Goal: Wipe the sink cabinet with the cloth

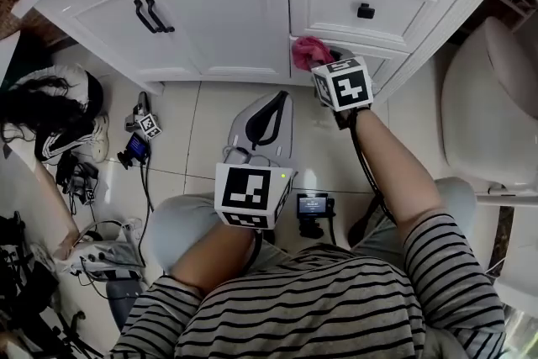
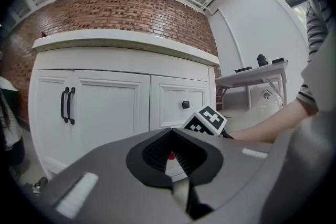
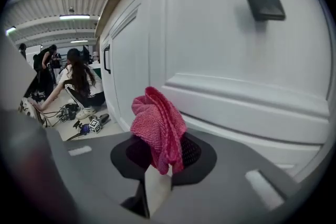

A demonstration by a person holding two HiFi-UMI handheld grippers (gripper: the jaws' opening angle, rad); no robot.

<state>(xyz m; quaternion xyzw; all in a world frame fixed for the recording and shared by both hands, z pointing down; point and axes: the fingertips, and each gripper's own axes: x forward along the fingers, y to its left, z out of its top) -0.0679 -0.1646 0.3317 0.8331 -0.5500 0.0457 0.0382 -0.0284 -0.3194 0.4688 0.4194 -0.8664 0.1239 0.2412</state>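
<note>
The white sink cabinet (image 1: 227, 13) fills the top of the head view, with two black door handles (image 1: 151, 15) and a drawer knob (image 1: 366, 10). My right gripper (image 1: 326, 61) is shut on a bunched pink cloth (image 1: 309, 52), held against the lower drawer front just below the knobbed drawer. In the right gripper view the cloth (image 3: 157, 131) stands up out of the gripper (image 3: 160, 165), close to the panel under the knob (image 3: 264, 3). My left gripper (image 1: 273, 101) hangs lower, over the floor, shut and empty; its jaws (image 2: 173, 162) point at the cabinet (image 2: 110, 107).
A white toilet (image 1: 492, 101) stands at the right. On the tiled floor at the left lie cables, small devices and a marker cube (image 1: 149, 124), beside a seated person with long dark hair (image 1: 46, 101). A small screen device (image 1: 313, 204) sits between my knees.
</note>
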